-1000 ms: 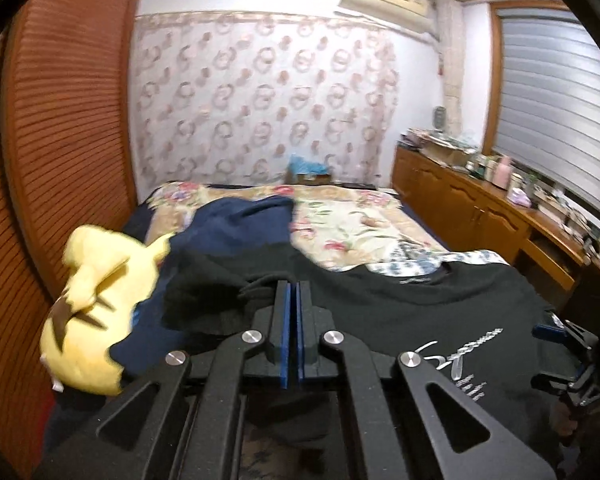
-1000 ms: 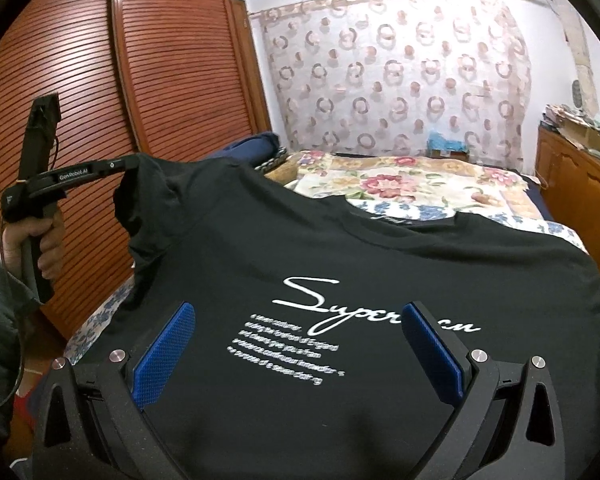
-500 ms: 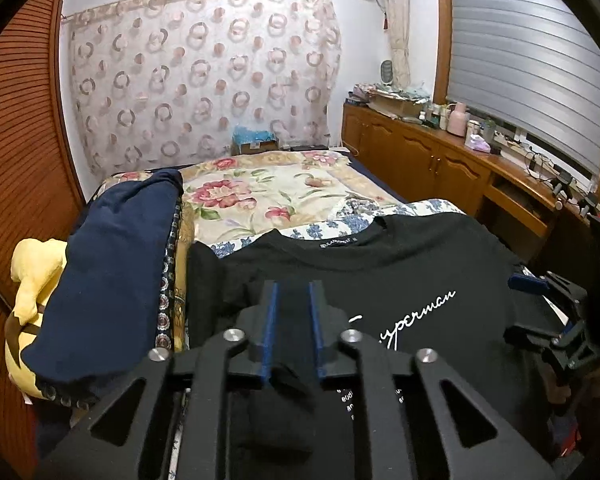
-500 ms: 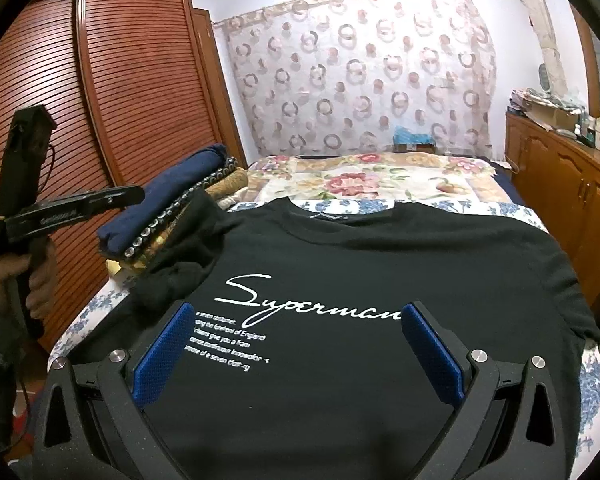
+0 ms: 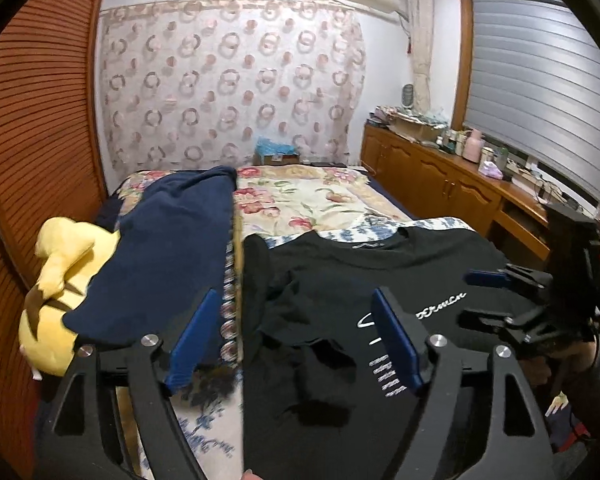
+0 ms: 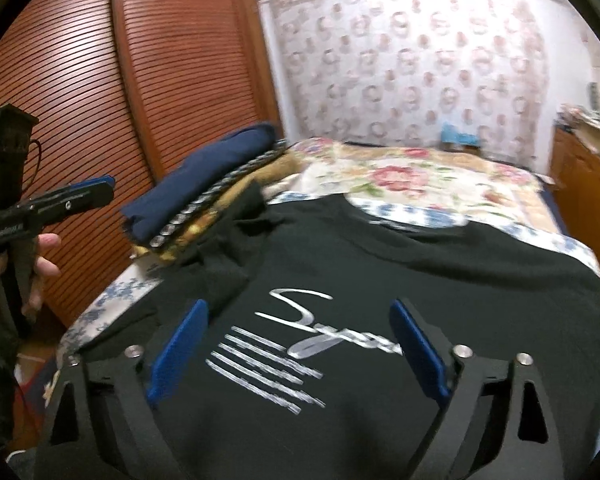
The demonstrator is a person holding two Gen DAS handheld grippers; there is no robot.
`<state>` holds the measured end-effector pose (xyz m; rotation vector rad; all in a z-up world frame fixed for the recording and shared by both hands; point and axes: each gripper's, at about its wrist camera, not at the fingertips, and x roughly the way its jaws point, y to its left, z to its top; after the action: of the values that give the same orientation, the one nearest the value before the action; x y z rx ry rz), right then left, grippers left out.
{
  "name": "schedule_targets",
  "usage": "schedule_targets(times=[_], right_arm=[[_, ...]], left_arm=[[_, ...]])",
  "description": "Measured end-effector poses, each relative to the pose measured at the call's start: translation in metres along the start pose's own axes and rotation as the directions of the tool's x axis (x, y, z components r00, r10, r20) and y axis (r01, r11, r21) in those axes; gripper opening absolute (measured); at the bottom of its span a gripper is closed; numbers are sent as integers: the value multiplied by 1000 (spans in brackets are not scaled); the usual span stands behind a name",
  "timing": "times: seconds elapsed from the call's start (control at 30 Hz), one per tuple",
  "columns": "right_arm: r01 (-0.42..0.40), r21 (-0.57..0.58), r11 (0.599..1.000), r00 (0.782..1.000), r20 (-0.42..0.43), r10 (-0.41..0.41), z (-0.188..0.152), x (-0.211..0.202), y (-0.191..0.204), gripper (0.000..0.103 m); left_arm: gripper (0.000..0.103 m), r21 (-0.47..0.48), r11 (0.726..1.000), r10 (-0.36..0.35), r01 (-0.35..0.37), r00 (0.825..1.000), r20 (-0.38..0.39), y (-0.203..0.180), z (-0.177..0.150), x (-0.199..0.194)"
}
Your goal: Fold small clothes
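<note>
The black T-shirt [image 6: 380,280] lies flat at the near end of the floral-covered bed [image 5: 320,200], beside louvred wardrobe doors [image 6: 100,80], under the just-opened left gripper [image 5: 296,340] and narrowing right gripper [image 6: 300,356], both spread, empty.

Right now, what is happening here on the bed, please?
A person is folding a black T-shirt spread print-up on the bed. The left hand-held gripper has just been opening; nothing is between its jaws, and the sleeve lies bunched on the shirt. The right hand-held gripper hangs open over the print, its jaws just closing a little, holding nothing. A folded navy garment lies beside.
</note>
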<state>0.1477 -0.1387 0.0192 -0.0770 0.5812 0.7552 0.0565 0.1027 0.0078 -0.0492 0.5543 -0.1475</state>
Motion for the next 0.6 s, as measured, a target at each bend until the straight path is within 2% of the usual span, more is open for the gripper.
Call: schedule_targets(times=[0.23, 0.37, 0.6], right_arm=[[-151, -102, 983, 986, -84, 142, 38, 77, 23, 66], [-192, -135, 972, 976, -129, 175, 49, 118, 26, 53], [-224, -211, 952, 959, -221, 177, 53, 185, 51, 48]], left_arm=[[82, -44, 998, 41, -41, 999, 8, 21, -22, -9], [82, -70, 996, 60, -60, 998, 1, 34, -36, -12], [82, -111, 991, 73, -73, 997, -11, 52, -57, -16]])
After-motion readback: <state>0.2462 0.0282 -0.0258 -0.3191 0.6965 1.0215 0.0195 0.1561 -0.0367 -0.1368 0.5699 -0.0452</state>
